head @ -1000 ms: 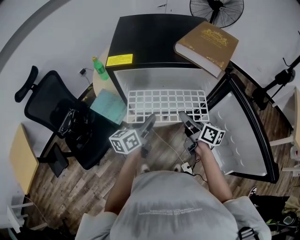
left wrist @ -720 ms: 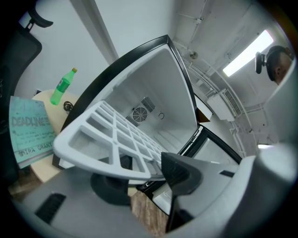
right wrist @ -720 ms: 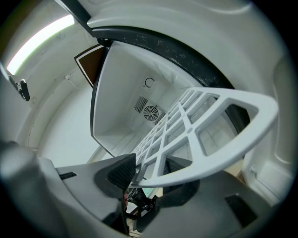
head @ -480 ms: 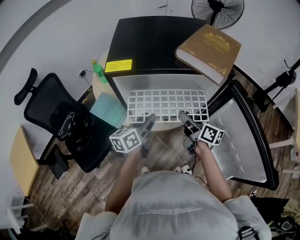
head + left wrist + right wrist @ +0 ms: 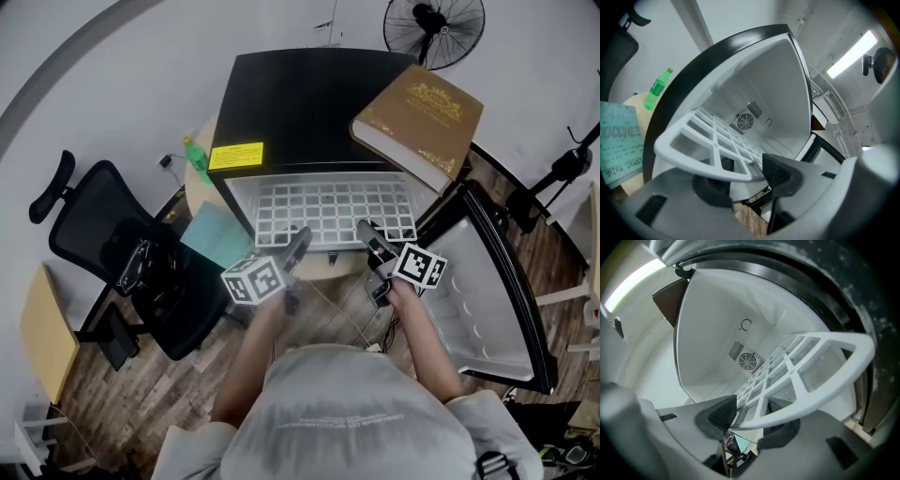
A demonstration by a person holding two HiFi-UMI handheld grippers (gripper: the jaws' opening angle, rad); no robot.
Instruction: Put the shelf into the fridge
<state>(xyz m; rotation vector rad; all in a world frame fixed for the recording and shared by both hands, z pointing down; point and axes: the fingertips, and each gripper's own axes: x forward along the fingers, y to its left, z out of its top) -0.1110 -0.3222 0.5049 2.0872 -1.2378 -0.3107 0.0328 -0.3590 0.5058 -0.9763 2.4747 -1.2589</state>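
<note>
Left tongs (image 5: pixel 300 238) and right tongs (image 5: pixel 366 232) reach forward, each gripping the shelf (image 5: pixel 323 207) by its front edge

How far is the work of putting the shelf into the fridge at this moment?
Done: the fridge door stands open and the shelf is partly inside the fridge. In hand: the left gripper and right gripper each clamp its front edge. Left: push it fully in and release.

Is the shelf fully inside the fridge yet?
Partly in: shelf front edge at the fridge mouth, clamped by left gripper and right gripper.
</note>
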